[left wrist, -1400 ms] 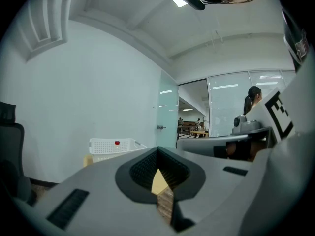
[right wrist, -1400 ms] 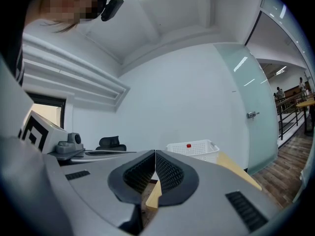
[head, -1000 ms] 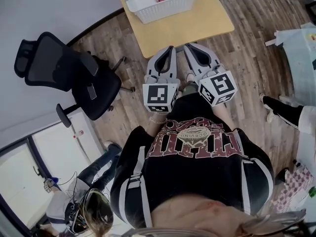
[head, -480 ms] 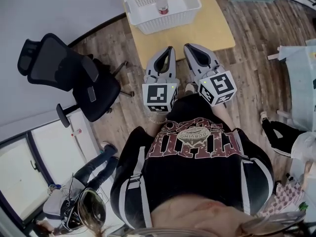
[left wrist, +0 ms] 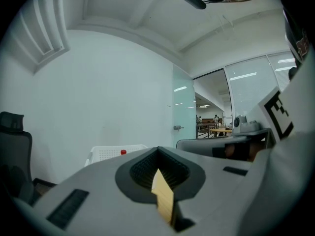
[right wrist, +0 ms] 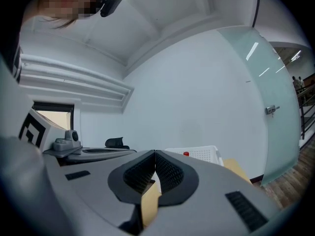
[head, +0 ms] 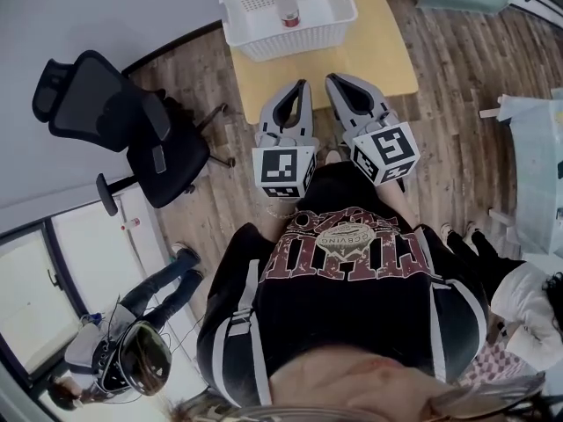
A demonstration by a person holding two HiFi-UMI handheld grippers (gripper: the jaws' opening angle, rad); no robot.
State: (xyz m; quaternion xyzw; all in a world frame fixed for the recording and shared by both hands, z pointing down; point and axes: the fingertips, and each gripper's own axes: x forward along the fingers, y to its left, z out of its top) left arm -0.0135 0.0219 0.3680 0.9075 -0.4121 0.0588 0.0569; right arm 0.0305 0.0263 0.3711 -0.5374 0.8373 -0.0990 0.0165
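Hiding most of both arms, the person's black shirt [head: 352,306] fills the lower half of the head view, so only the two tools and their marker cubes [head: 283,167] show past it. The bottle [head: 285,7] stands in a white basket [head: 290,40] at the far end of the wooden worktop [head: 374,55]. From either gripper view only its red cap [left wrist: 123,152] peeps over the basket wall, and its body is hidden. The basket's far rim lies right at the top edge of the head view. The worktop's near edge is partly covered by the tools. Through the slit under each pair of jaws a sliver of the worktop's wood shows, and nothing else.

The left tool [head: 303,84] and the right tool [head: 332,78] are held side by side, close in front of the chest. Both point forward toward the basket and are well short of it. Their tips hang above the worktop's near edge, near each other but apart. The left tool's jaws are pressed together at the tips with nothing gripped, and the right tool's jaws meet the same way, empty. A black office chair [head: 114,117] stands on the wood floor [head: 220,209] left of the worktop. Other people [head: 132,359] show only in part at the lower left and right edges.
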